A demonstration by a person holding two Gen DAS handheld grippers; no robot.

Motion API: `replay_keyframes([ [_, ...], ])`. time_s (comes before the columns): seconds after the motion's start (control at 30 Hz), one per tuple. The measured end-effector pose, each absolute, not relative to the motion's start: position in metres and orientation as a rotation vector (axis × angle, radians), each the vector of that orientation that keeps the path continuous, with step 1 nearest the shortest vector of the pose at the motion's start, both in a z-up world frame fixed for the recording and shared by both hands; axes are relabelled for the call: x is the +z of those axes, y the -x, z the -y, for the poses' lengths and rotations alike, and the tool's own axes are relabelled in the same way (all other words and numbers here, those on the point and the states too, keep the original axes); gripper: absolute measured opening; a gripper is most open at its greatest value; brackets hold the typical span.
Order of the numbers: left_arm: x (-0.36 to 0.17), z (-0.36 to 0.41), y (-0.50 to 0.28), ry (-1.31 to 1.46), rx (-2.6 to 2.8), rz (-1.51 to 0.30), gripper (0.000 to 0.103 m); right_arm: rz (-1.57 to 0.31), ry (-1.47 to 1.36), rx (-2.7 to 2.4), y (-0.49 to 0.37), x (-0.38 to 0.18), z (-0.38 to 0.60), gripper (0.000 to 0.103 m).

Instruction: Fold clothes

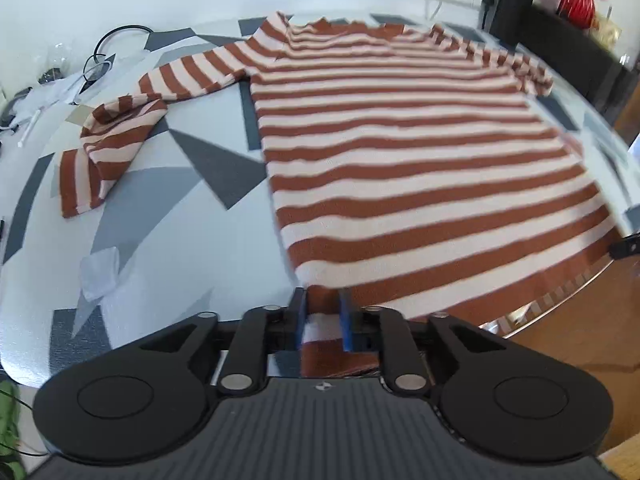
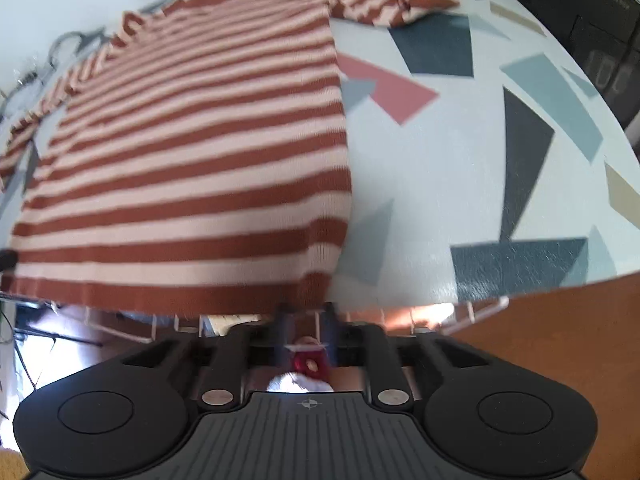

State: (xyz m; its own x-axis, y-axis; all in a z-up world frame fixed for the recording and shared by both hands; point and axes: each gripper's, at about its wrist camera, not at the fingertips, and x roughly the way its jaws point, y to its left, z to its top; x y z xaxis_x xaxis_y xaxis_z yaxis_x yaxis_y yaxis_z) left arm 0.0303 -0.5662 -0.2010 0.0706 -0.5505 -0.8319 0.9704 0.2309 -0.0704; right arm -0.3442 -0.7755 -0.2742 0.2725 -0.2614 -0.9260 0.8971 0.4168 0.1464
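black two-finger left claw [image 1: 323, 314] sits nearest the lens, its blue pads set narrowly apart with the sweater's hem corner lying between them; whether they press the knit i cannot tell. ahead of it, the rust-and-cream striped knit sweater [image 1: 400, 152] lies flat on the pale bench with grey geometric patches [image 1: 168, 200], one sleeve crumpled ahead and to the left. right claw [image 2: 306, 320] hovers at the other hem corner, jaws slightly parted, with the cloth just ahead of its tips and not between them. the step looks like taking both hem corners; next, a firm pinch on each, then lifting the hem toward the collar. no writing can be read.
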Motion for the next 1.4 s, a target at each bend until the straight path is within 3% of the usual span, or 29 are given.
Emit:
replay_keyframes([
  [0.13, -0.164, 0.565, -0.031, -0.473, -1.293, -0.837, 0.070, -0.891, -0.726, -0.909, 0.342, -0.229, 0.779, 0.038],
  [0.23, -0.129, 0.572, -0.035, -0.368, -1.325, -0.768, 0.072, -0.752, -0.688, -0.903, 0.341, -0.179, 0.795, 0.040],
  [0.33, -0.095, 0.587, -0.043, -0.261, -1.340, -0.727, 0.072, -0.607, -0.617, -0.905, 0.337, -0.129, 0.823, 0.054],
  [0.5, -0.050, 0.629, -0.064, -0.119, -1.365, -0.688, 0.072, -0.458, -0.507, -0.920, 0.311, -0.063, 0.877, 0.055],
  [0.67, -0.043, 0.689, -0.071, -0.114, -1.327, -0.631, 0.083, -0.420, -0.398, -0.939, 0.275, -0.032, 0.936, 0.061],
  [0.87, -0.098, 0.769, -0.085, -0.230, -1.232, -0.643, 0.090, -0.573, -0.330, -0.959, 0.227, -0.102, 1.032, 0.061],
  [1.1, -0.208, 0.794, -0.101, -0.387, -1.106, -0.861, 0.090, -0.760, -0.352, -0.926, 0.186, -0.217, 1.107, 0.061],
  [1.3, -0.227, 0.798, -0.098, -0.467, -1.059, -0.875, 0.095, -0.801, -0.413, -0.902, 0.172, -0.275, 1.126, 0.059],
  [1.4, -0.228, 0.807, -0.097, -0.490, -1.059, -0.861, 0.098, -0.717, -0.440, -0.943, 0.181, -0.273, 1.132, 0.049],
])
